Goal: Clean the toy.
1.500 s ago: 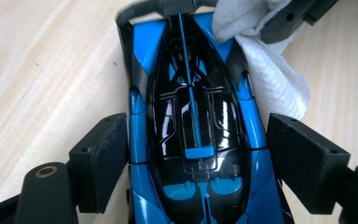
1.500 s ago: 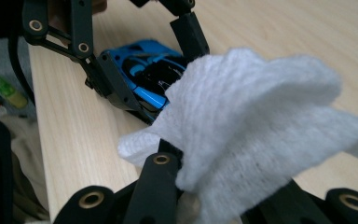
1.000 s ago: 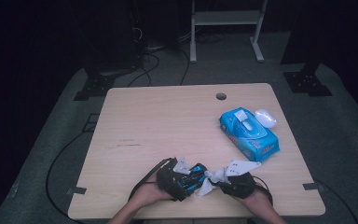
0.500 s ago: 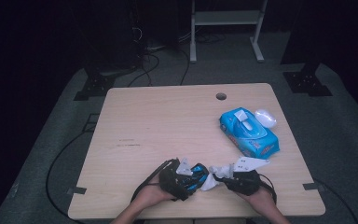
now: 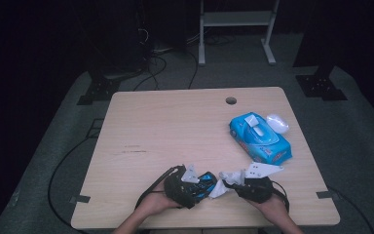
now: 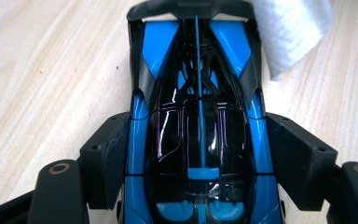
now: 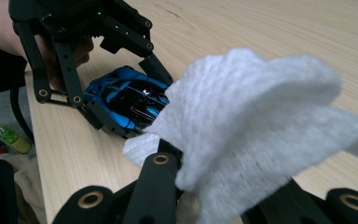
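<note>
A pale wooden counter [image 5: 175, 131] with a round cable hole [image 5: 231, 101] near its far edge carries few things. A blue wipes pack [image 5: 260, 138] lies nearer than the hole, toward the right edge, with its white lid [image 5: 277, 123] open beside it. A blue and black toy car [image 6: 199, 130] rests by the near edge, well apart from the pack.

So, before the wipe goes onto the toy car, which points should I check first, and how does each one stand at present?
1. Left gripper pads on both sides of the toy car, jaws having just been closing: ok.
2. Car resting on the table: ok.
3. Right gripper shut on the white wipe: ok.
4. Wipe touching the car's end: cannot tell.
5. Wipes pack well away from both hands: ok.
</note>
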`<state>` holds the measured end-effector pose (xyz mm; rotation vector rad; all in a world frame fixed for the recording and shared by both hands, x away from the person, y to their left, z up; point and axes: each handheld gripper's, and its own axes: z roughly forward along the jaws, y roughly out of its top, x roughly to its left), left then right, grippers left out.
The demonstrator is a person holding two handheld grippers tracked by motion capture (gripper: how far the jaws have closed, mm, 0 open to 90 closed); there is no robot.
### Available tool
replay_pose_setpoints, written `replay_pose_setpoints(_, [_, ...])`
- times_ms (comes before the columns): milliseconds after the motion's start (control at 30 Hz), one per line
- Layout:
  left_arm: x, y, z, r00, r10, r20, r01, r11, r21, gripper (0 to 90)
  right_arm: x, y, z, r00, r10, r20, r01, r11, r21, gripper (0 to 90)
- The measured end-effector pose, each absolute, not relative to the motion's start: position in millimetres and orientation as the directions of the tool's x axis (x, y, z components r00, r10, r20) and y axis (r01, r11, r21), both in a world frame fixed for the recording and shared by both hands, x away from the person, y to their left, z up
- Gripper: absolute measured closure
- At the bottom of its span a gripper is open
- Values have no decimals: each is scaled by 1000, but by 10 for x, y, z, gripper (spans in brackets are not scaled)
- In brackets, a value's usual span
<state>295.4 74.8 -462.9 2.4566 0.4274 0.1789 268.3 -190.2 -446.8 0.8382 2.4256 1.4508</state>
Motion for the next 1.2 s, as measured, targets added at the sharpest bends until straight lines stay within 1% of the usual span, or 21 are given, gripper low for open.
replay_pose_setpoints(267, [2976,695,-4629,935,355,16,275,-749,603,264,2682,-1889,-4478,-823,555,118,369,366,854,793])
replay_pose_setpoints(300, [2982,678,-4637,935,355,17,275,-754,597,257,2682,-1883,-4480,-823,555,120,371,367,853,792])
replay_pose_setpoints(367, [2994,636,-4664,933,360,14,284,-759,586,202,2683,-1876,-4483,-825,553,116,367,369,854,789])
replay_pose_setpoints(433, [2999,620,-4676,934,358,12,283,-756,590,174,2682,-1877,-4484,-825,553,114,366,371,853,789])
replay_pose_setpoints(467, [2998,620,-4667,933,359,10,283,-754,592,178,2681,-1881,-4485,-824,554,115,368,370,853,789])
replay_pose_setpoints(500, [2990,624,-4657,934,356,26,271,-753,600,254,2682,-1886,-4486,-823,555,116,369,369,853,789])
replay_pose_setpoints(867, [2978,639,-4621,937,339,80,225,-764,605,261,2694,-1948,-4454,-813,571,115,367,349,862,790])
replay_pose_setpoints(967, [3046,654,-4573,934,350,72,232,-746,624,265,2698,-1959,-4444,-810,576,115,368,346,863,789])
replay_pose_setpoints(1000, [3069,652,-4556,933,349,89,224,-755,616,273,2702,-1970,-4436,-807,579,116,370,343,863,789])
replay_pose_setpoints(1067, [3126,647,-4540,934,349,75,233,-756,612,275,2716,-1991,-4430,-801,587,117,372,336,865,790])
replay_pose_setpoints(1100, [3156,635,-4534,931,353,95,226,-761,609,277,2724,-1999,-4431,-799,590,115,373,335,865,789])
replay_pose_setpoints(1200, [3240,601,-4520,931,348,111,216,-771,598,280,2747,-2030,-4434,-790,601,122,382,326,865,790])
